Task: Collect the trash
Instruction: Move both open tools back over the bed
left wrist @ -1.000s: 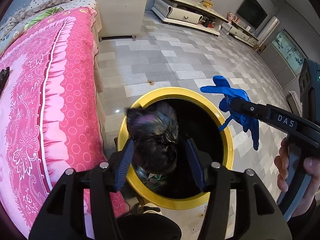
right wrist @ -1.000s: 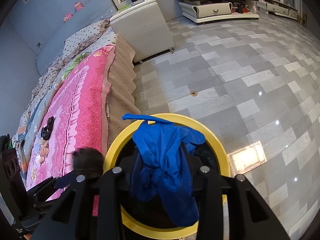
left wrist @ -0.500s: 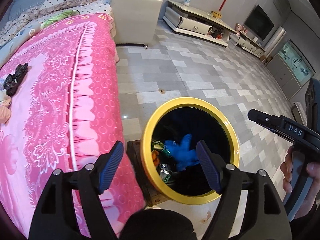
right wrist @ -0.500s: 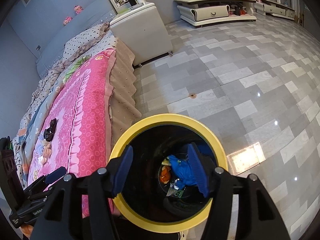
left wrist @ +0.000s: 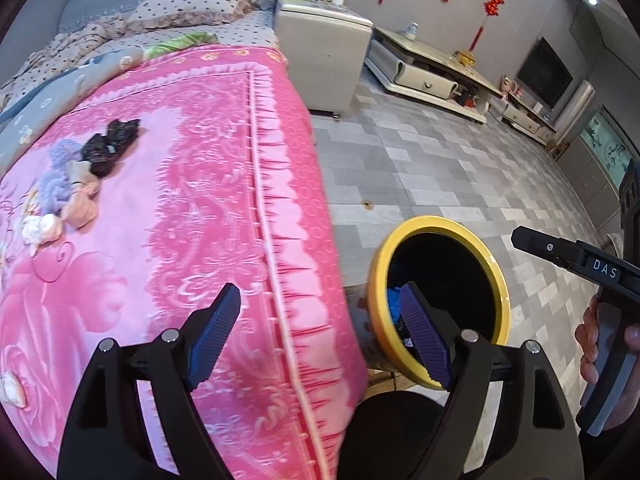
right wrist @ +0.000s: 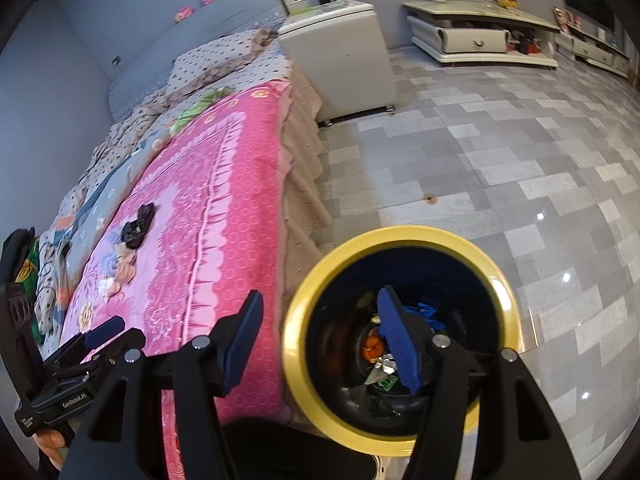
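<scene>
Round yellow-rimmed bin (right wrist: 404, 236), fuzzy pink blanket (left wrist: 160, 240)

Black left gripper (left wrist: 320, 336), blue ribbed pads (left wrist: 214, 334), silver screws

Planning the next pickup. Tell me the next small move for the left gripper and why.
Probably swing the left gripper forward and left toward the crumpled pile on the pink blanket. It is open and holds nothing, the yellow-rimmed bin already holds scraps, and that pile looks like the nearest trash left.
</scene>
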